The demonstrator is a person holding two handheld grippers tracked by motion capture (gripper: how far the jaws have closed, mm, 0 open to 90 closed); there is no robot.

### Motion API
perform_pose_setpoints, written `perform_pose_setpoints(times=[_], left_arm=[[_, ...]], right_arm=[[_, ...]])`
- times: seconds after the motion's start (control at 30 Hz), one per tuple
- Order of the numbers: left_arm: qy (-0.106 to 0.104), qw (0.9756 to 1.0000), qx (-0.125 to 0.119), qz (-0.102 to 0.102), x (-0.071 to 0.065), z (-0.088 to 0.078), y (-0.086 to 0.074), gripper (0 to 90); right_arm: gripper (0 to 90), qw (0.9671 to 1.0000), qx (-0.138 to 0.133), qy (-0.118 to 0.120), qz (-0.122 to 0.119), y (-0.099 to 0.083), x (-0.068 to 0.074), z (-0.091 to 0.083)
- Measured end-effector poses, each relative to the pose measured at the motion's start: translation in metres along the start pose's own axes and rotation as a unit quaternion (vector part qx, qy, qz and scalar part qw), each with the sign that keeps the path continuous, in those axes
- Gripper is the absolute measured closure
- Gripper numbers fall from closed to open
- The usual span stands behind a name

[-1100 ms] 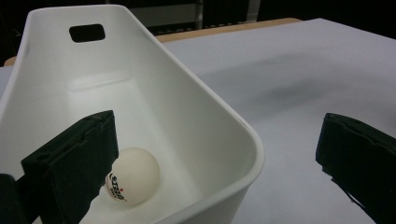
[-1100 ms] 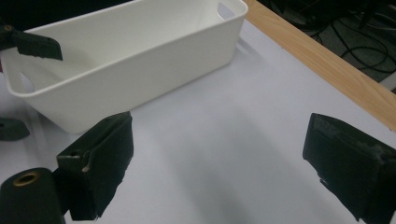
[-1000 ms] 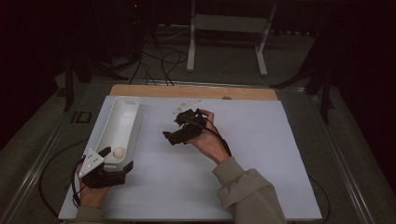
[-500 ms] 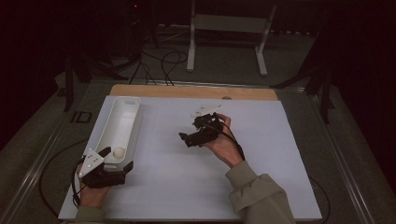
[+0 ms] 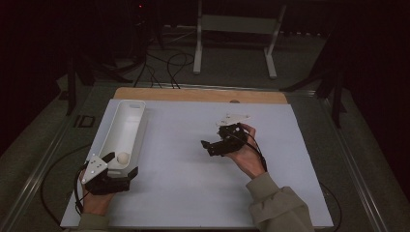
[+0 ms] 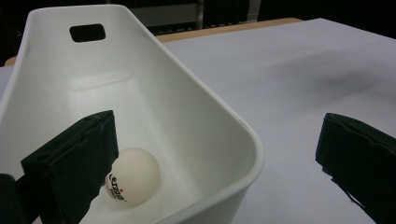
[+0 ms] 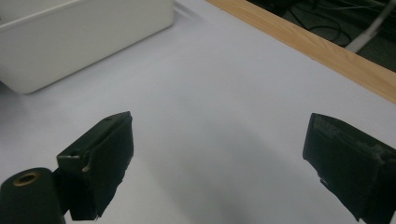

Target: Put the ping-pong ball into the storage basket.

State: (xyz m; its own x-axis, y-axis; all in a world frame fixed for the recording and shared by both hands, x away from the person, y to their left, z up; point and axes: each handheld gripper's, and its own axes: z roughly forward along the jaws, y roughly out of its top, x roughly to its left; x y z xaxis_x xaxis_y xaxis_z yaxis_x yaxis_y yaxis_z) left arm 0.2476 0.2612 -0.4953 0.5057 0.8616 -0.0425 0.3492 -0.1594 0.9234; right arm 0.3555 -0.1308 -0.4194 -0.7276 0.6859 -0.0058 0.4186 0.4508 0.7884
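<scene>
Overhead, a white desk (image 5: 193,179) is being seen from the person's side, with a strip of bare wood along its far edge and dark floor, cables and a pale stand beyond. A long white bin (image 5: 126,126) is being shown at the left of the frame, running from upper left toward the lower left. A white ping-pong ball (image 5: 124,157) is lying inside it at the near end, against the bin's floor.

At lower left of the high view, the left gripper (image 5: 126,169) is being held at the near end of the bin by a hand (image 5: 96,203), a grey three-cornered plate on top. In the left gripper view its jaws are being held wide apart, nothing between them being pinched: one jaw is hanging inside the bin just beside the ball (image 6: 133,176), the other outside over bare desk, so that the bin's near wall (image 6: 224,140) is being straddled. Printed lettering is visible on the ball; a slot handle is cut in the bin's far end.

Right of centre, the right gripper (image 5: 209,146) is being held above open desk by the other hand (image 5: 246,154), well apart from the bin. In the right gripper view its jaws are likewise spread and empty, with the bin's outer wall (image 7: 84,37) at upper left.
</scene>
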Motion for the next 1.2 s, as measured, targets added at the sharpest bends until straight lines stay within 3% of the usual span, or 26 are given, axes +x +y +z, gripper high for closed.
perform_pose_setpoints(times=[0.5, 0.77, 1.2], left_arm=[[-0.001, 1.0, 0.0, 0.0, 0.0, 0.0, 0.0, 0.0], [-0.001, 1.0, 0.0, 0.0, 0.0, 0.0, 0.0, 0.0], [-0.003, 1.0, -0.001, -0.003, 0.0, 0.0, 0.0, 0.0]], right_arm=[[8.1, 0.9989, -0.012, -0.029, 0.035, -0.04, -0.024, -0.028], [8.0, 0.9983, -0.018, -0.044, 0.034, -0.054, -0.029, -0.041], [8.1, 0.9954, -0.047, -0.055, 0.063, -0.103, -0.038, -0.064]])
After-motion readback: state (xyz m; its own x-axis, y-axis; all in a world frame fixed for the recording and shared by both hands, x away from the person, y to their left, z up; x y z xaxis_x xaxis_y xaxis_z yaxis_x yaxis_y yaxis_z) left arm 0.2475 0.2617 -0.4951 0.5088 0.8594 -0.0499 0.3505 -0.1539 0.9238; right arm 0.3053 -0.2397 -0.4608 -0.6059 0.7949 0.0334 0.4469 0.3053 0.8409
